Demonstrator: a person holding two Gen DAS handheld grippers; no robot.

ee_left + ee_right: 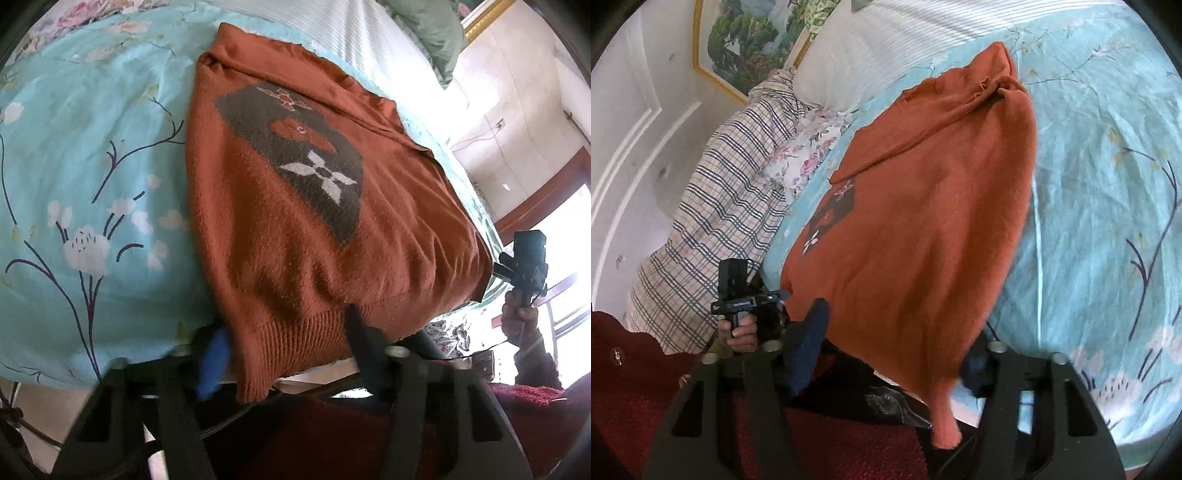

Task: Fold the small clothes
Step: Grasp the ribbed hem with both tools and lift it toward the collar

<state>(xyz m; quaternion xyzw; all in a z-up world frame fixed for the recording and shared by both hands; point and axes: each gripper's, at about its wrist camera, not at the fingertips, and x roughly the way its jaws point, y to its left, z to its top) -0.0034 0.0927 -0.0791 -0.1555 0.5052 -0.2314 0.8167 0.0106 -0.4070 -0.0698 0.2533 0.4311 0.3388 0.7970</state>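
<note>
**Orange sweater at the bed edge, hem between both sets of jaws**

The orange sweater [303, 229] lies on the bed [92, 155], its ribbed hem overhanging the near edge. Only the left wrist view shows the grey patterned panel in full; the right wrist view shows it as a sliver, plus a plaid cushion [713, 221]. The left gripper [288, 350] and right gripper [897, 354] stand part open with hem between the fingers; the cloth hides the pads, so grip cannot be confirmed.
</note>
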